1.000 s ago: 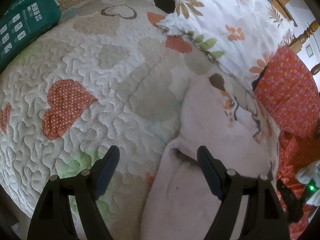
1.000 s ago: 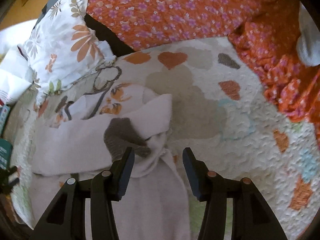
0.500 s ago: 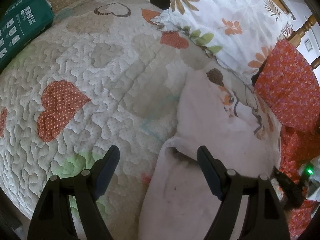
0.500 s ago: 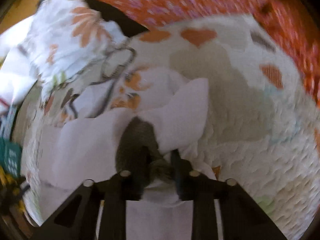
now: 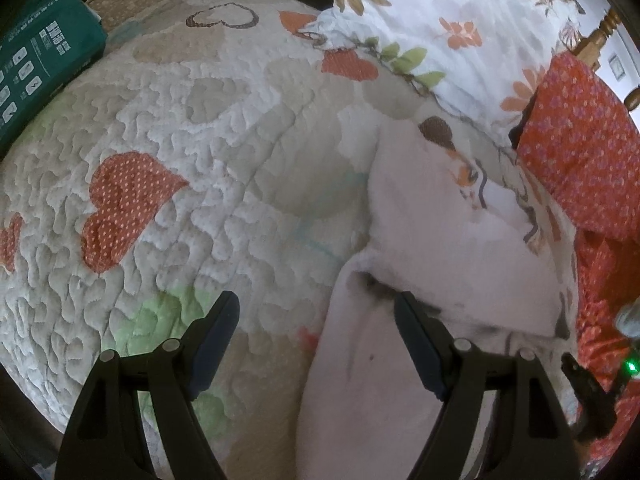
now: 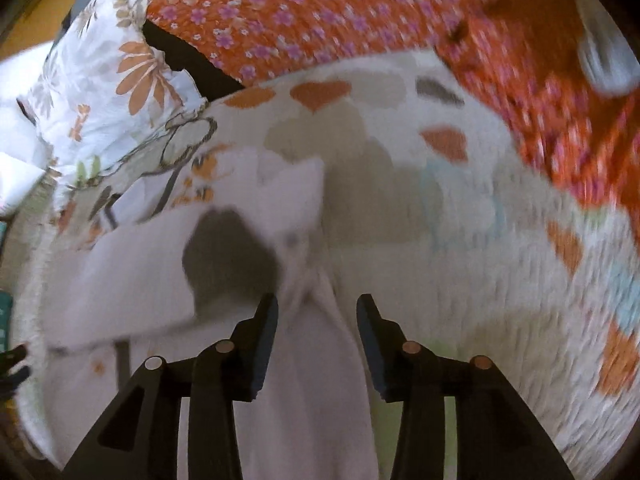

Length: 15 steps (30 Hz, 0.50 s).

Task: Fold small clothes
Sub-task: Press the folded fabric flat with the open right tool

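Note:
A small pale garment [image 5: 440, 264] with an orange and brown print lies folded on the heart quilt [image 5: 200, 140]. My left gripper [image 5: 316, 320] hangs open above its left edge, one finger over the cloth and the other over bare quilt. The right wrist view is blurred. It shows the same garment [image 6: 132, 280] with a dark grey patch [image 6: 228, 248] on its folded part. My right gripper [image 6: 316, 312] is just above a bunched fold, and its jaws are opening. The cloth lies between the pads, but they do not press on it.
A floral pillow [image 5: 440, 20] and an orange flowered cloth [image 5: 580, 140] border the quilt at the back and right. A green package [image 5: 36, 64] sits at the far left. A wooden bedpost [image 5: 600, 28] stands behind. The right gripper's body with a green light [image 5: 592, 380] shows at the edge.
The right gripper closed on the bunched fold by the grey patch, then let go; its jaws now stand apart and it sits lower. The left gripper stayed open and hardly moved.

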Each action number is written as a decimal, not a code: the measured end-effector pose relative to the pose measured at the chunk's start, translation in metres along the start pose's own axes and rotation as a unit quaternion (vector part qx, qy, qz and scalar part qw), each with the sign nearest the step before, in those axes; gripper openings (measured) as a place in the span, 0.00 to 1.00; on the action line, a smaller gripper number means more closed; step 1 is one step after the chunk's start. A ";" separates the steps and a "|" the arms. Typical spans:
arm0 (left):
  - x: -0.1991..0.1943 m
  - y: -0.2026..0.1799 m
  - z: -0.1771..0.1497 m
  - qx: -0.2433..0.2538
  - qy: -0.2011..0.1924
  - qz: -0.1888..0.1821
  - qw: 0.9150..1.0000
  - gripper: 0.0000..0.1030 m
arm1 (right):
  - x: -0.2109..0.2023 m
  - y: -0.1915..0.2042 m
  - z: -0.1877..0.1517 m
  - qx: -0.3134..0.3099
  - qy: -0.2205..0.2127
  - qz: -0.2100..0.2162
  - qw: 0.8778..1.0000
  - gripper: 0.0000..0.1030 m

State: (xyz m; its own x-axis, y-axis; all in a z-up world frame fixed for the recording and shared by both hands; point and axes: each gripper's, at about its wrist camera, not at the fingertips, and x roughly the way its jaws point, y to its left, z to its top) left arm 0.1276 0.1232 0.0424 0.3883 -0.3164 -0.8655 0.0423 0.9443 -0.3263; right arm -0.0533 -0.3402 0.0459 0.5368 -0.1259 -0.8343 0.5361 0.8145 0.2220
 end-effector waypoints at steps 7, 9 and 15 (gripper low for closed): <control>-0.008 0.002 -0.016 -0.021 0.000 -0.010 1.000 0.76 | -0.017 0.021 0.001 -0.007 -0.005 0.057 0.998 0.44; -0.006 -0.005 -0.012 -0.018 -0.001 -0.015 1.000 0.76 | -0.012 0.055 0.020 -0.027 -0.005 0.082 0.996 0.44; 0.000 -0.022 0.004 0.000 -0.002 -0.023 1.000 0.76 | 0.048 0.184 0.075 -0.106 0.023 0.115 0.987 0.29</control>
State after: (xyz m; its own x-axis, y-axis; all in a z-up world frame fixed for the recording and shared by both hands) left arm 0.1306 0.1026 0.0508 0.3887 -0.3592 -0.8484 0.0601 0.9288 -0.3657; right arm 0.1197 -0.2391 0.0840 0.5959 0.0971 -0.7971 0.2529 0.9195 0.3011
